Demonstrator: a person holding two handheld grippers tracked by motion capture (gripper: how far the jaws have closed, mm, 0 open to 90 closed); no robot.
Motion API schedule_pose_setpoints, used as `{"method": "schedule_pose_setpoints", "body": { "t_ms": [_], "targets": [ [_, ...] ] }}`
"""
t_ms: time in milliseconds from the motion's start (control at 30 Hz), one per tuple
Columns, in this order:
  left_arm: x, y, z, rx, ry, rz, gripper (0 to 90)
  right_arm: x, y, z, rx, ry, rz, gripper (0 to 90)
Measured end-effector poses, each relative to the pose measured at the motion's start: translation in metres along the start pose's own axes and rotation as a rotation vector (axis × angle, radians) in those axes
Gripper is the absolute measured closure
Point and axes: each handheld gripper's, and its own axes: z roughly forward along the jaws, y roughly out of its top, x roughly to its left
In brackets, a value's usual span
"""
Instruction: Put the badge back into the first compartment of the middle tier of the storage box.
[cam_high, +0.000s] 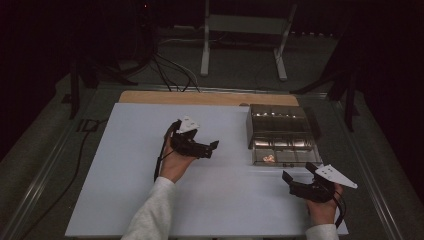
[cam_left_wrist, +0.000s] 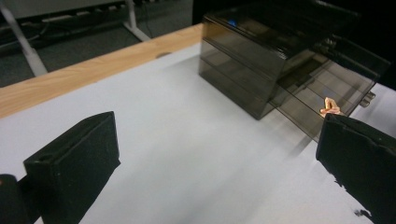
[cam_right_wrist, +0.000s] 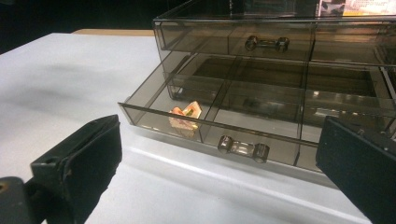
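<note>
From my remote seat I took the nearest item first: the right hand-held gripper sat low at the near right edge of the desk, its jaws spread wide with nothing between them, aimed up-table at the drawer front. Just beyond it stood the open lower drawer of the smoky clear organizer, pulled out toward me, its long axis running across the desk, parallel to the near edge. Its clear handle faced the right hand-held gripper almost squarely, slightly left of the midline between the jaws in the right gripper view. Inside the drawer's left front compartment lay the small orange-and-cream piece, resting on the drawer floor just behind the front wall.

The left hand-held gripper hovered over the middle of the desk, well to the left of the organizer, jaws fully apart and empty, pointing right toward it. I judged the right one the nearer to the handle, so pushing the drawer shut looked like a straight shove away from me along the drawer's short axis.
</note>
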Motion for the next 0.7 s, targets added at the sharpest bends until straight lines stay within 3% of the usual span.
{"method": "schedule_pose_setpoints", "body": {
  "t_ms": [100, 167, 233, 267, 700],
  "targets": [
    [0.006, -0.005, -0.01, -0.009, 0.002, -0.002, 0.6, 0.0, 0.0, 0.0, 0.0, 0.0, -0.002, 0.7],
    [0.016, -0.014, -0.026, -0.023, 0.012, -0.005, 0.6, 0.0, 0.0, 0.0, -0.001, -0.002, -0.002, 0.7],
    [0.016, -0.014, -0.026, -0.023, 0.012, -0.005, 0.6, 0.0, 0.0, 0.0, -0.001, -0.002, -0.001, 0.7],
    [0.026, -0.024, -0.043, -0.033, 0.035, -0.019, 0.6, 0.0, 0.0, 0.0, -0.001, -0.002, -0.001, 0.7],
    [0.054, -0.07, -0.11, -0.089, 0.091, -0.082, 0.6, 0.002, 0.0, 0.001, 0.004, -0.003, -0.007, 0.7]
  ]
}}
